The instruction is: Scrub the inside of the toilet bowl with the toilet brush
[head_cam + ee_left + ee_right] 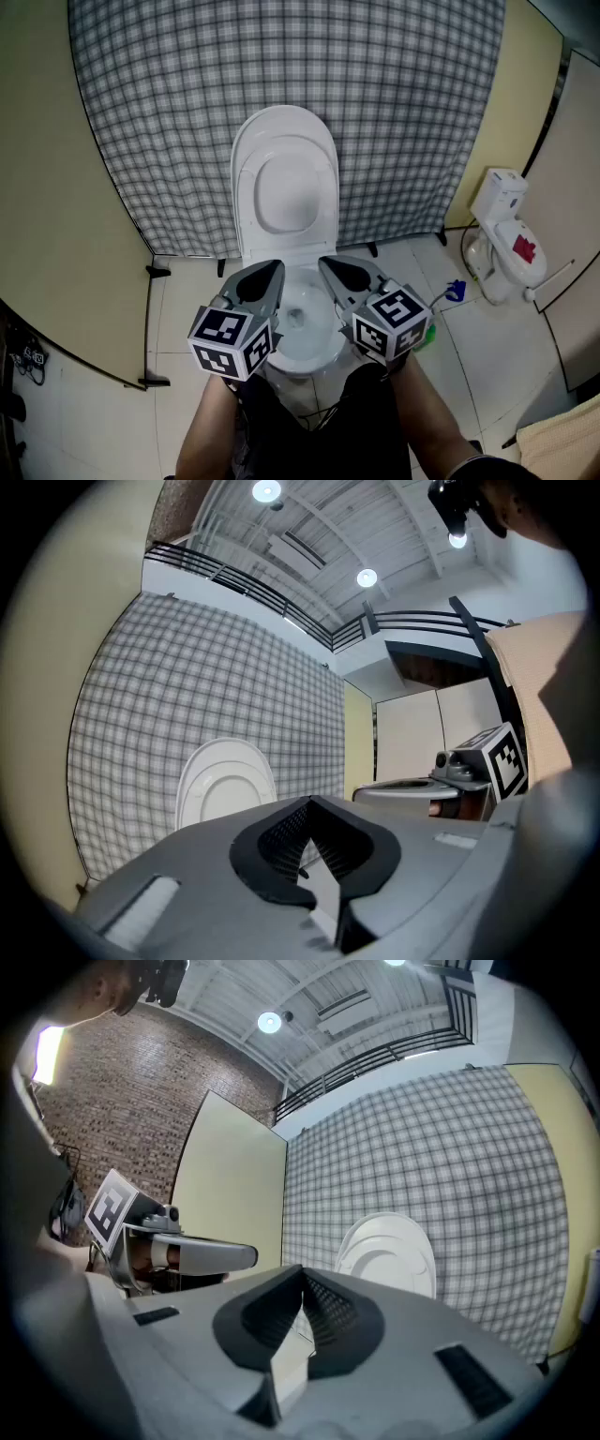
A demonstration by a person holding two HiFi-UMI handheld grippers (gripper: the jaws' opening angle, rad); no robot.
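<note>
Two grippers hovered above the toilet bowl (302, 361), whose lid (286, 178) stood raised before a checked curtain (187, 112). I saw the left gripper (274, 272) with jaws pressed together, empty, and the right gripper (328, 266) likewise.

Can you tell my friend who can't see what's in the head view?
The left gripper and the right gripper, both shut and empty, are held over an open white toilet bowl. Its lid stands up in front of a checked curtain.
</note>
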